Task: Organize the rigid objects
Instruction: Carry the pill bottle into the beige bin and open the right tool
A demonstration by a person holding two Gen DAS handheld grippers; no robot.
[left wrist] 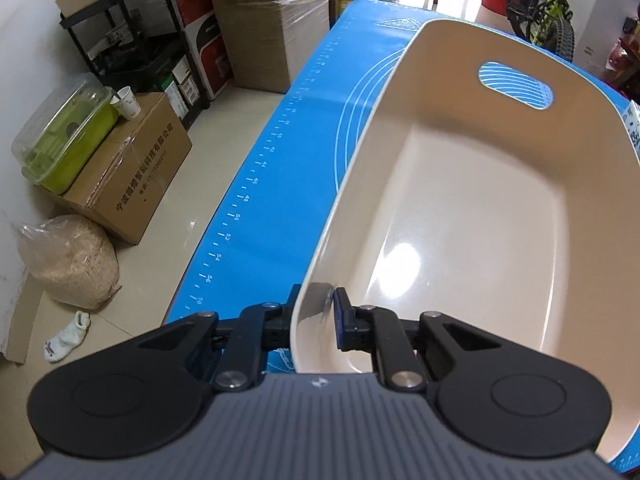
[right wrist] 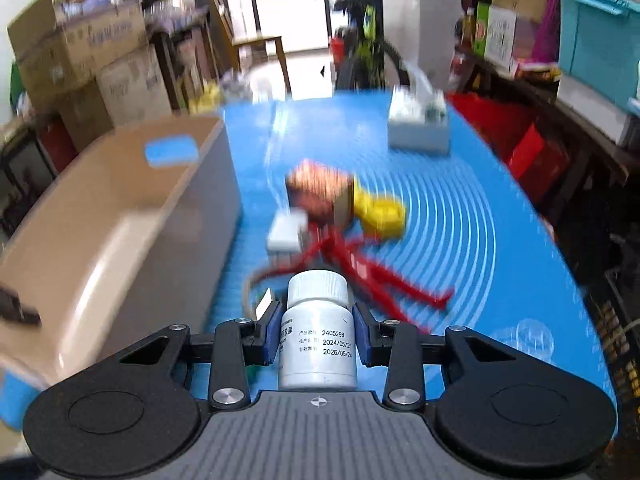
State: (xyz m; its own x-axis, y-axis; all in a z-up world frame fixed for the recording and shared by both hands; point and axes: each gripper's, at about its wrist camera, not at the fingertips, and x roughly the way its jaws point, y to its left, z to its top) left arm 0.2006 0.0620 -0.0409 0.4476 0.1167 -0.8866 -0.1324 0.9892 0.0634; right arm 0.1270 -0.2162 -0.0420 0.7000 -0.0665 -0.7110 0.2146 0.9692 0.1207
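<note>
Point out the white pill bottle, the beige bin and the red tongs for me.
white pill bottle (right wrist: 318,344), right wrist view, on its printed label.
beige bin (left wrist: 460,216), left wrist view, on its bare inner floor.
red tongs (right wrist: 384,286), right wrist view, on one arm.

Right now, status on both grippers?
Left gripper shut on bin rim. Right gripper shut on bottle. Bin empty. Red tool, boxes on mat ahead.
</note>
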